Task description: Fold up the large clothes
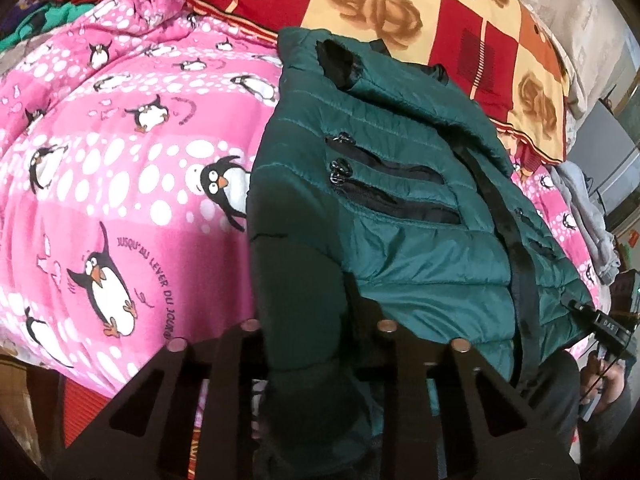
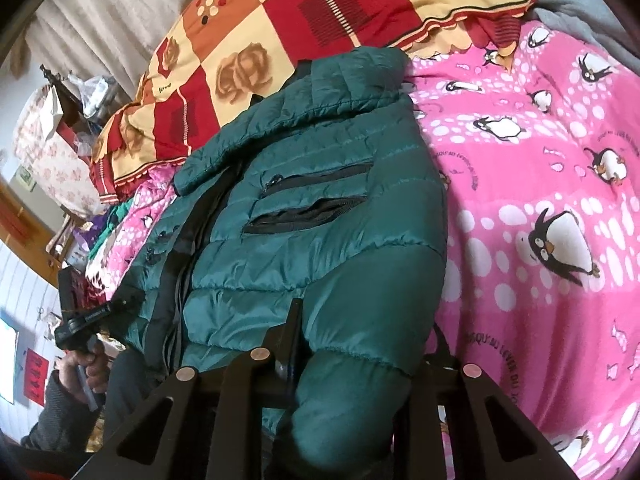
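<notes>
Both grippers, left gripper (image 1: 320, 344) and right gripper (image 2: 324, 360), have jaws clamped on sleeves of the green puffer jacket (image 1: 400, 208) lying on the pink penguin blanket (image 1: 120, 160).

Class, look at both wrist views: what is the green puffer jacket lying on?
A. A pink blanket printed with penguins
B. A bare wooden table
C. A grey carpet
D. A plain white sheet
A: the green puffer jacket lies spread on the pink penguin blanket, whose penguin print shows beside the jacket in both views, with a red and yellow checked quilt behind it.
</notes>
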### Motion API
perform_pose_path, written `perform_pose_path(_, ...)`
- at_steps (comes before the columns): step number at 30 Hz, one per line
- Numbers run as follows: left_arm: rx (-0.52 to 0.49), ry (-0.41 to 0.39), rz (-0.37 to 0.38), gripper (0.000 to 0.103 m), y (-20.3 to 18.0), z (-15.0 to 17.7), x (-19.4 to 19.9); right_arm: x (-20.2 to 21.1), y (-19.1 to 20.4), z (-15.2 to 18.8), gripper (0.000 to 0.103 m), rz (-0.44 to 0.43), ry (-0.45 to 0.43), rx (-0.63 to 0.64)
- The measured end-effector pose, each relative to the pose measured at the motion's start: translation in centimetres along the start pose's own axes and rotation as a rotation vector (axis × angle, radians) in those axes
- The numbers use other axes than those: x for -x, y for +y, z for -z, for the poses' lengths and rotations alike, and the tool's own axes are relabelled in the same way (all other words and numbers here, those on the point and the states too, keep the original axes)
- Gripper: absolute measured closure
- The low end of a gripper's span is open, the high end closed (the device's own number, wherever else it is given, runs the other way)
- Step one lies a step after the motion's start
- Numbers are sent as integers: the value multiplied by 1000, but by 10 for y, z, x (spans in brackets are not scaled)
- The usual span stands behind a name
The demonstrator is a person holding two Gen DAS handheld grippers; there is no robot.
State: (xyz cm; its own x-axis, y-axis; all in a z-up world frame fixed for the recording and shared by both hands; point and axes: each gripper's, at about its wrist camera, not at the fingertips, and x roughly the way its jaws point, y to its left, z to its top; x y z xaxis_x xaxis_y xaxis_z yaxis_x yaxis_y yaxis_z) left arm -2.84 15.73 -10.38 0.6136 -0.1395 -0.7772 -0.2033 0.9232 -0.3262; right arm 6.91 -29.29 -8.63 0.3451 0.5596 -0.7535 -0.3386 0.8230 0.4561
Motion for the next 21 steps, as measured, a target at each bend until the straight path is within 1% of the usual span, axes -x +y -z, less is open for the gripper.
perform_pose_path(2,-10,-11,-21,89,-5,1,2,2,2,1,83,12,-6,4)
perform_pose_path(4,-14,-16,-35,90,-8,0,3,4,4,3,83,22,-19,4)
perform_pose_path(12,-29,-34,-30,92,-11,3,17,26,15,6,85,48,-87,7)
perform_pose_path(17,-21,-61,-8,92,-7,1,36,44,28,7,85,24,-117,25)
perform_pose_path(21,-20,-83,4,92,-5,0,50,57,33,10,85,3,-123,40)
